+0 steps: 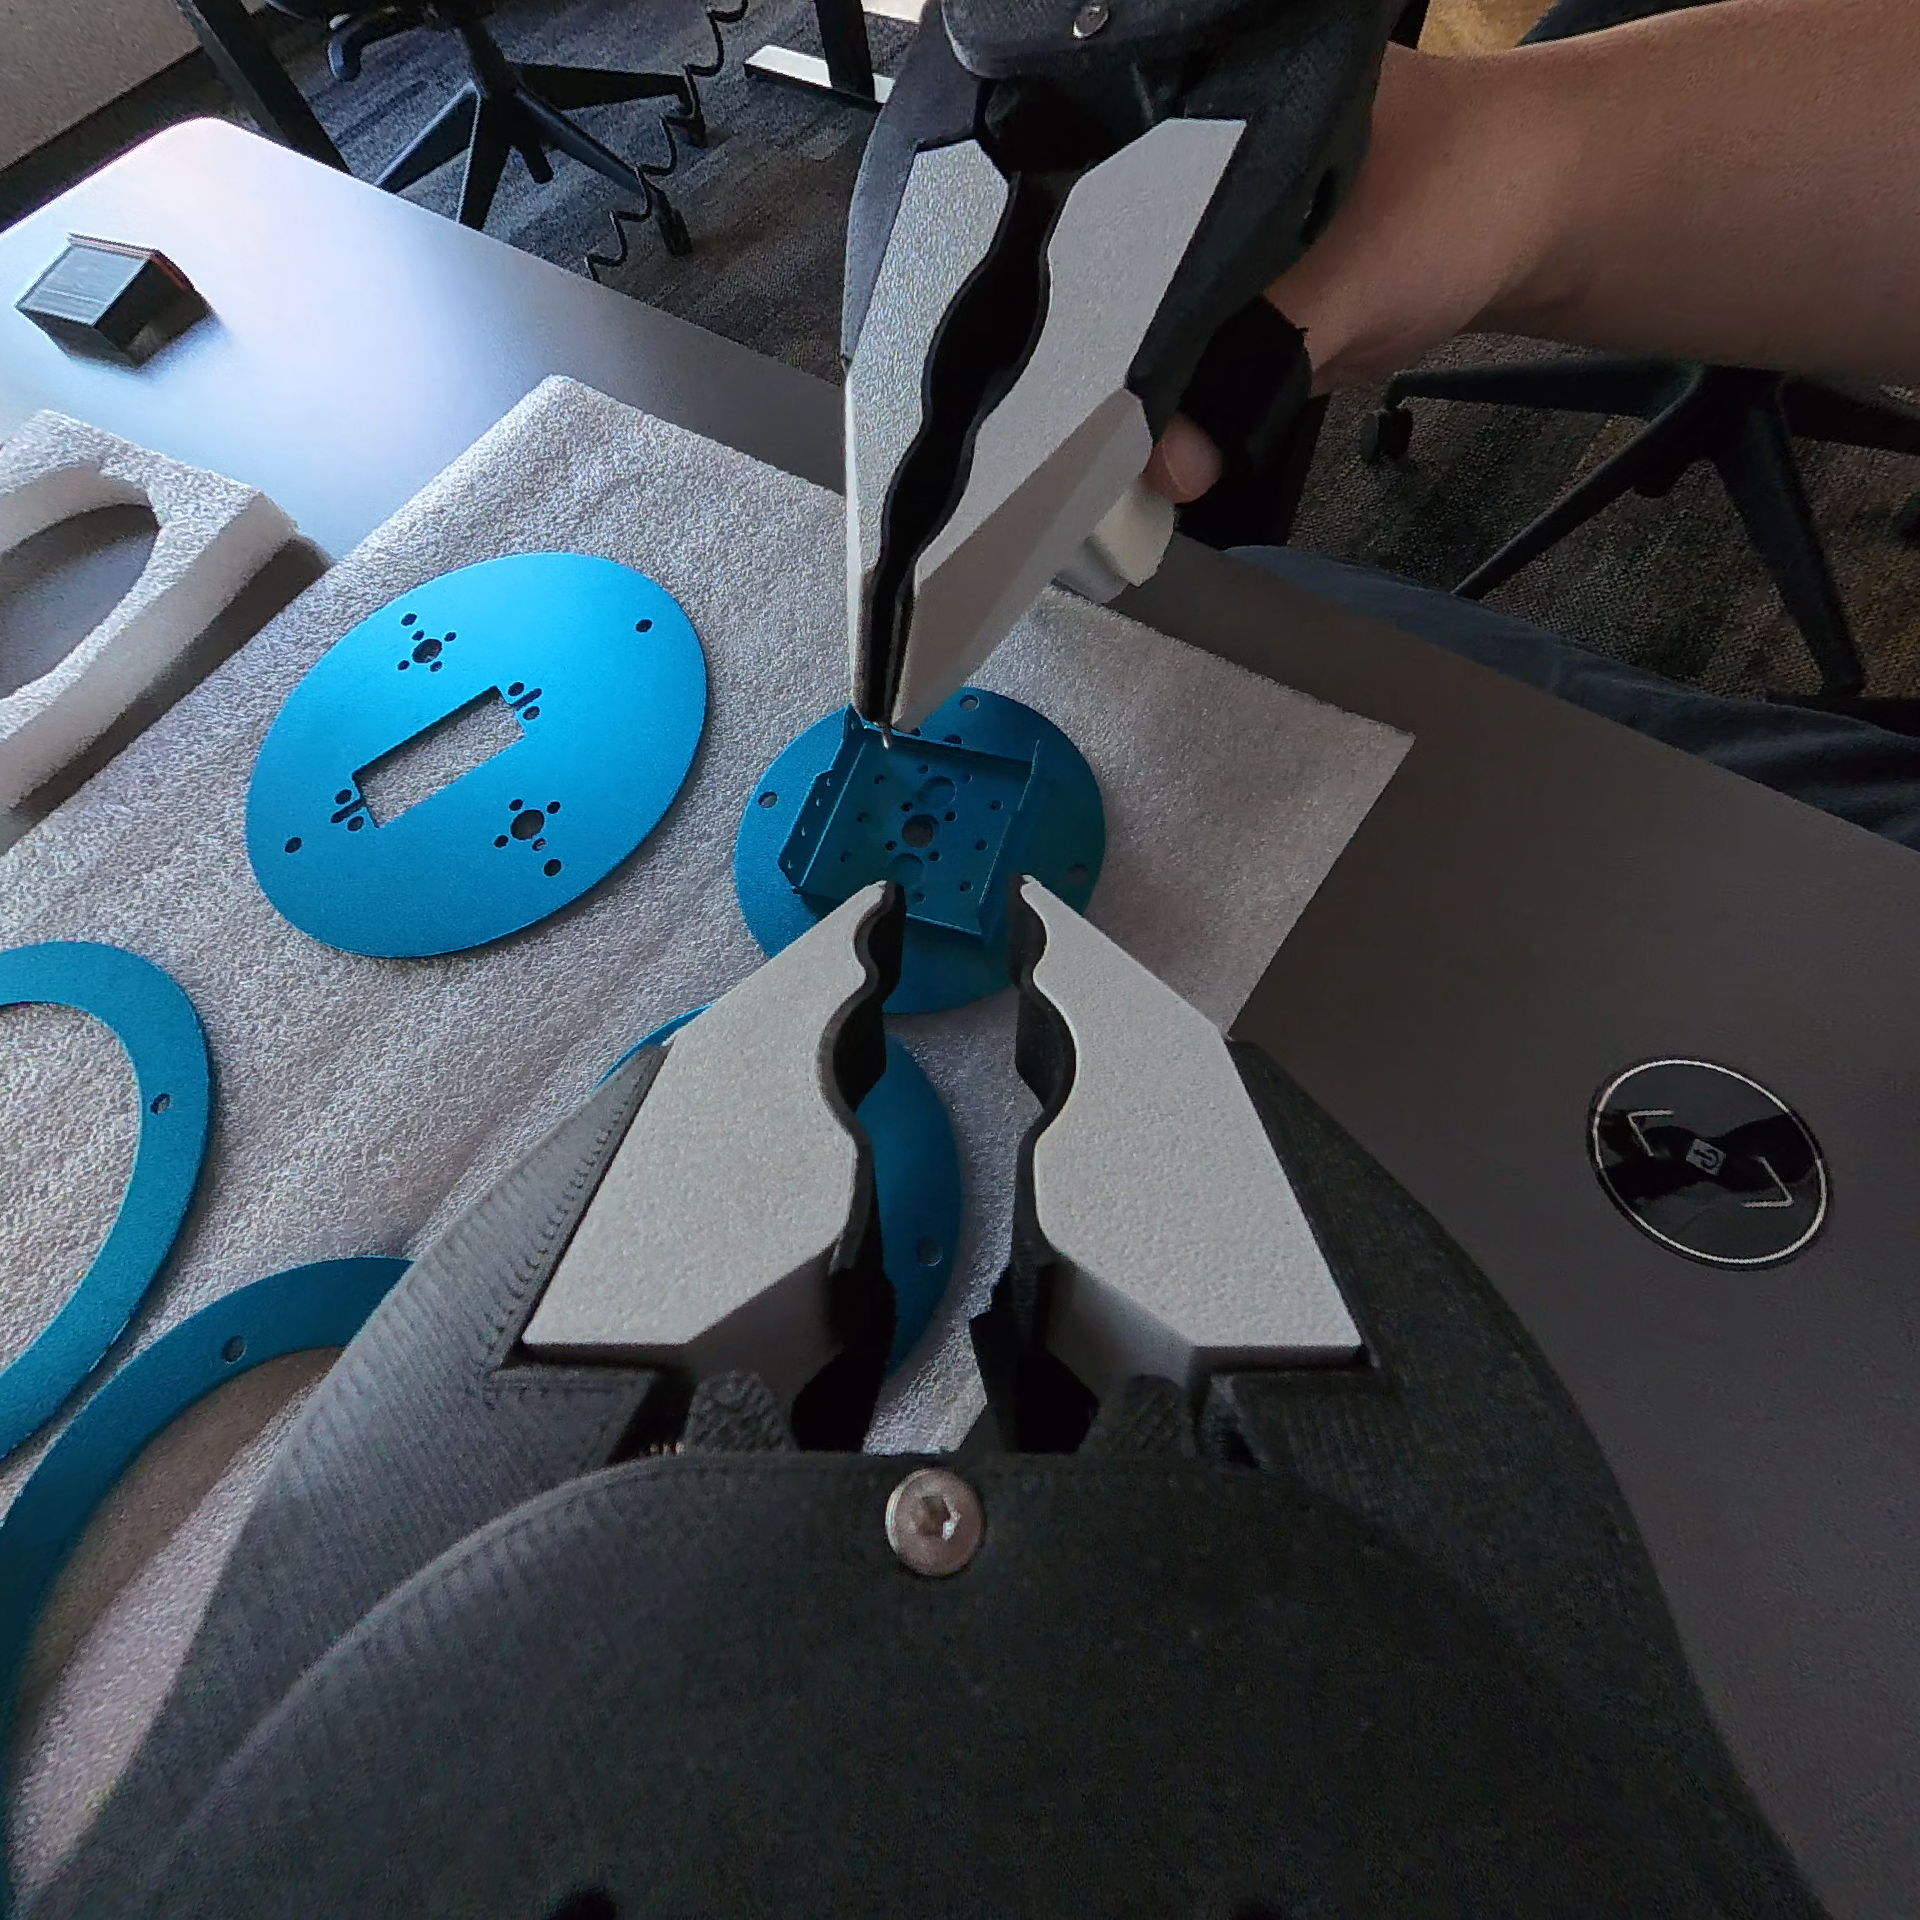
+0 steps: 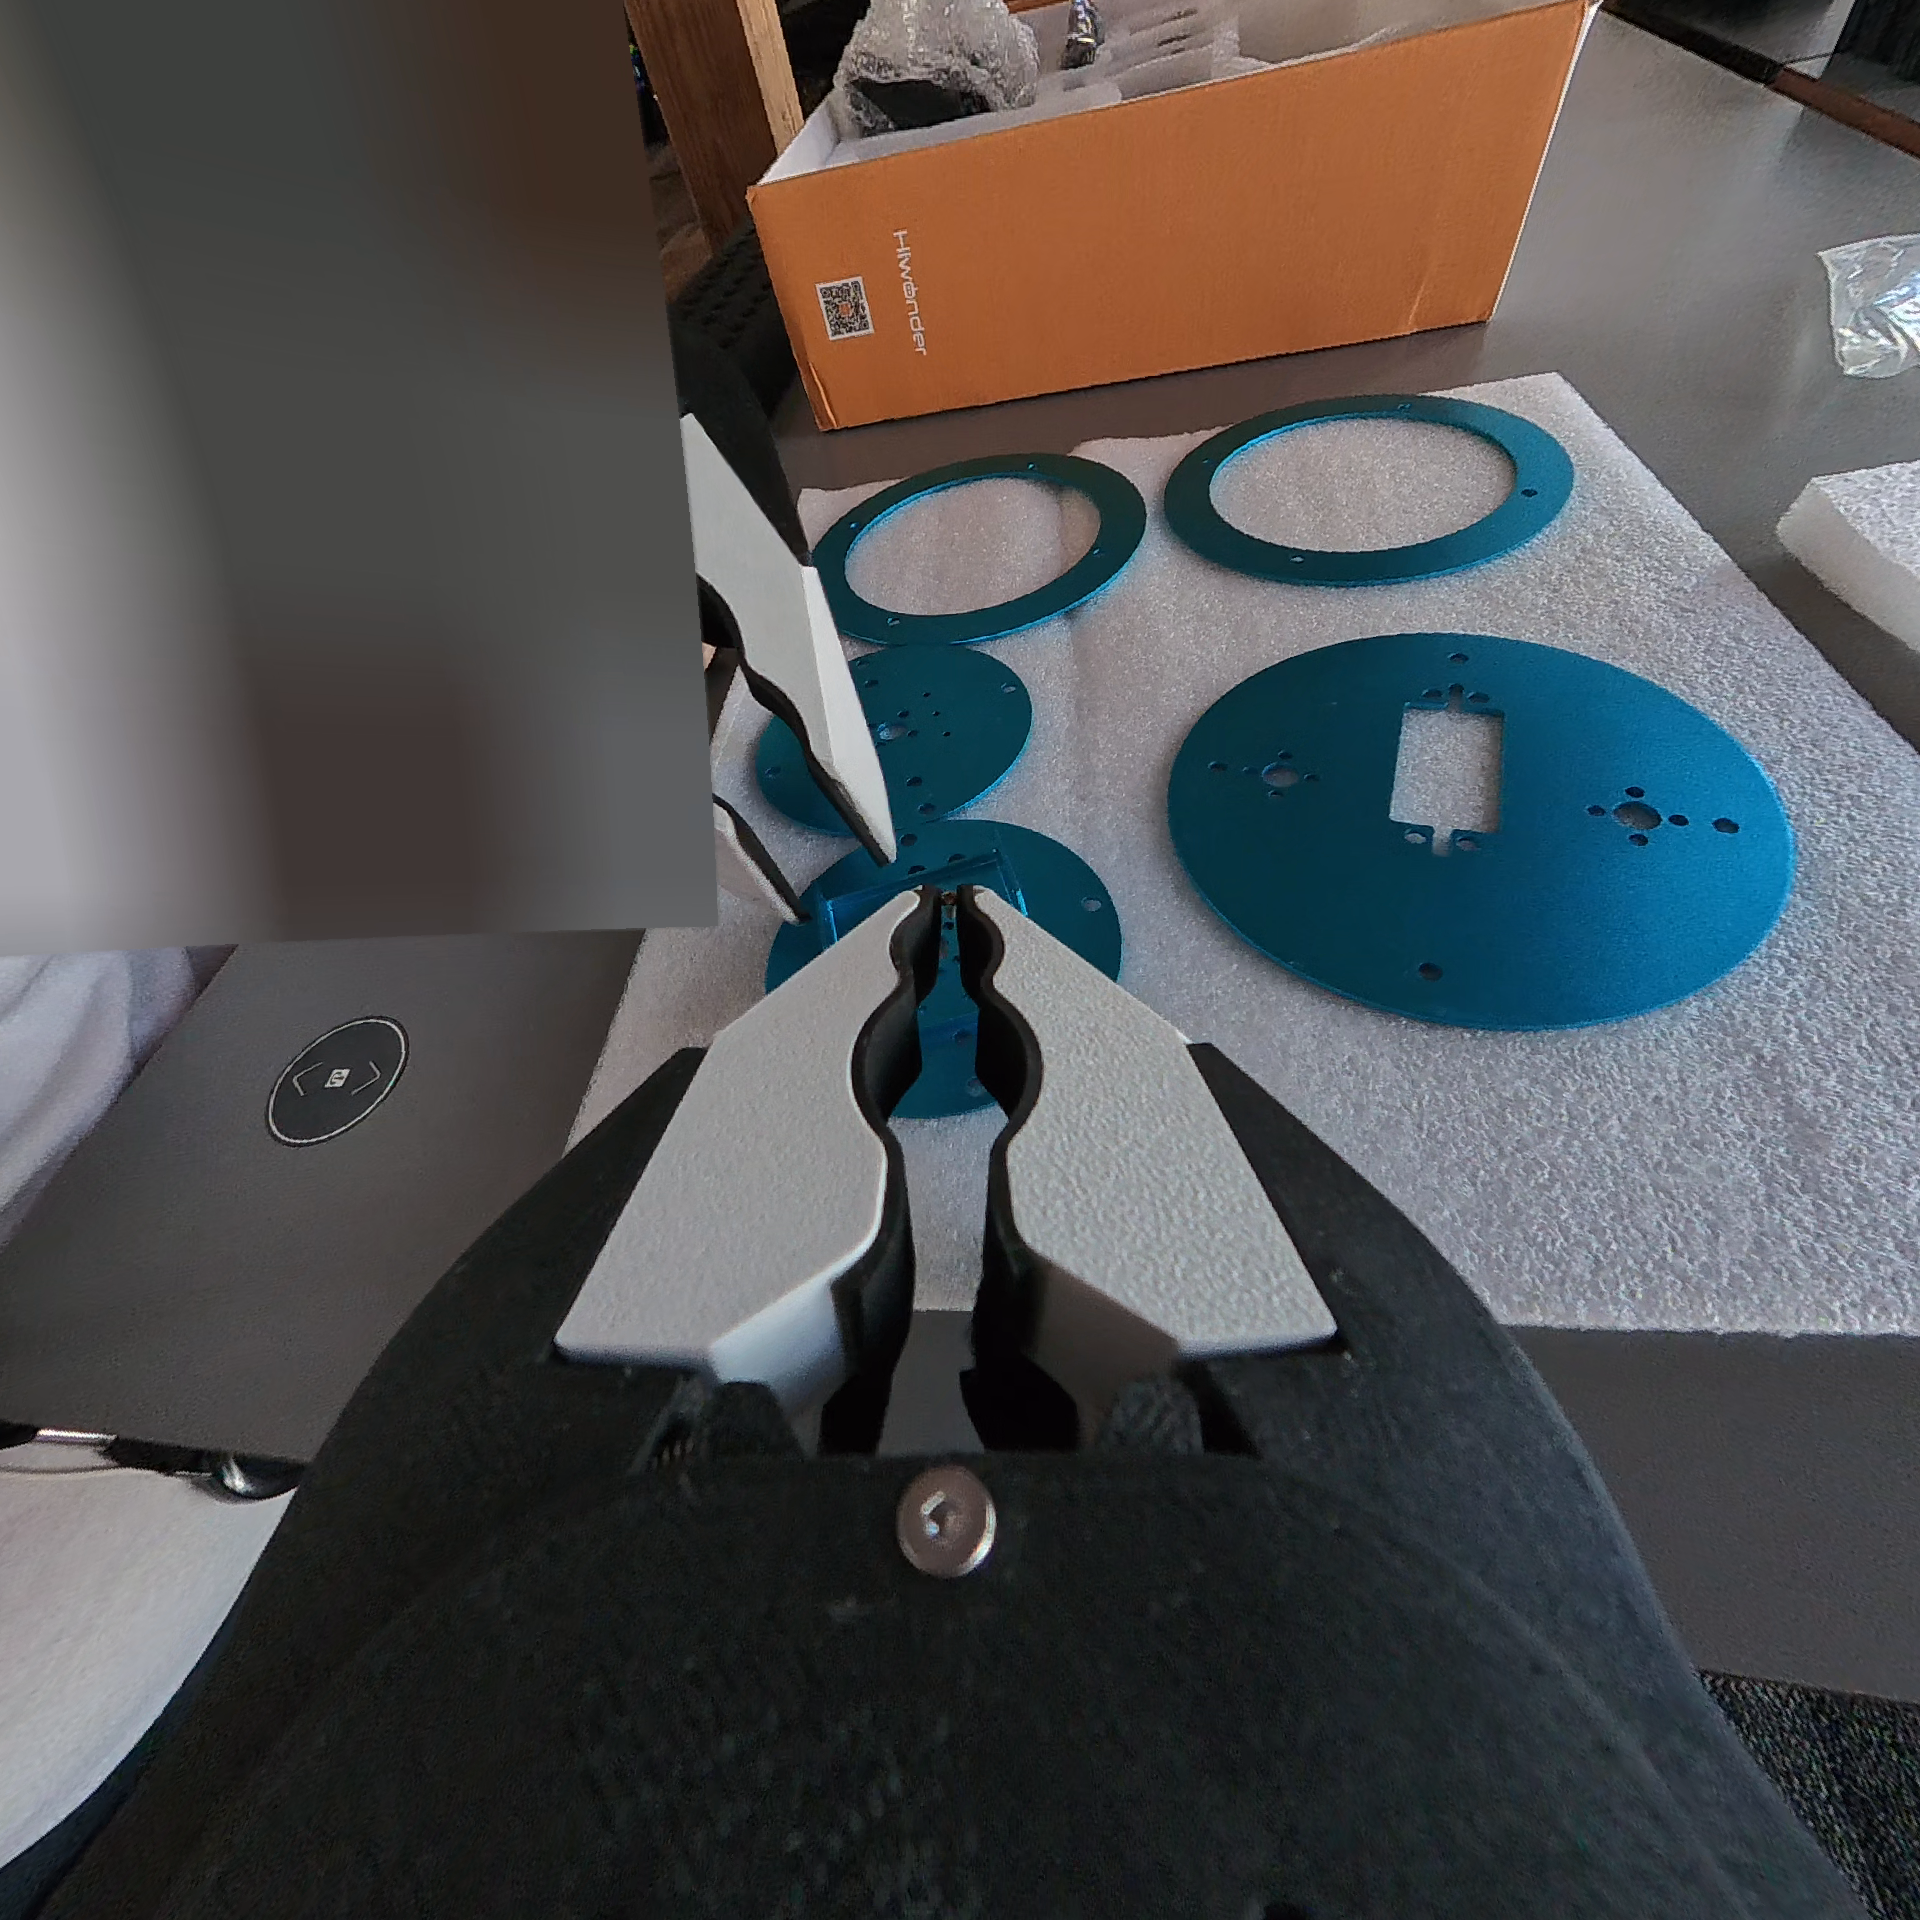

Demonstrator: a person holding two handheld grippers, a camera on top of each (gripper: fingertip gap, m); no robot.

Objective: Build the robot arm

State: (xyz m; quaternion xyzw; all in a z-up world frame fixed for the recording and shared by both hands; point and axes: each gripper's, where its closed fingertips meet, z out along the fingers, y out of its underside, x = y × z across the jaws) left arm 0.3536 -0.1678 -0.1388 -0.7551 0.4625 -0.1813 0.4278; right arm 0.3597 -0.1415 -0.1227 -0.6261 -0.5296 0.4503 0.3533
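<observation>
My right gripper [image 2: 945,896] is shut on a small screw [image 2: 948,902], held point down over a corner of a blue bracket [image 1: 914,831]. The bracket sits on a small blue disc [image 1: 1060,831] on a white foam sheet [image 1: 582,499]. In the left wrist view the right gripper [image 1: 883,727] comes down from above with the screw [image 1: 883,740] at its tips. My left gripper [image 1: 956,888] is open, its tips at the bracket's near edge; I cannot tell if they touch. It also shows in the right wrist view [image 2: 842,888], either side of the bracket [image 2: 840,916].
On the foam lie a large blue disc with a rectangular cutout [image 1: 478,748], a second small disc [image 2: 935,727] and two blue rings [image 2: 977,545] [image 2: 1371,488]. An open orange box [image 2: 1143,229] stands behind. A foam block [image 1: 104,561] and a round desk panel [image 1: 1704,1164] flank the sheet. My left and right fingertips are right by each other.
</observation>
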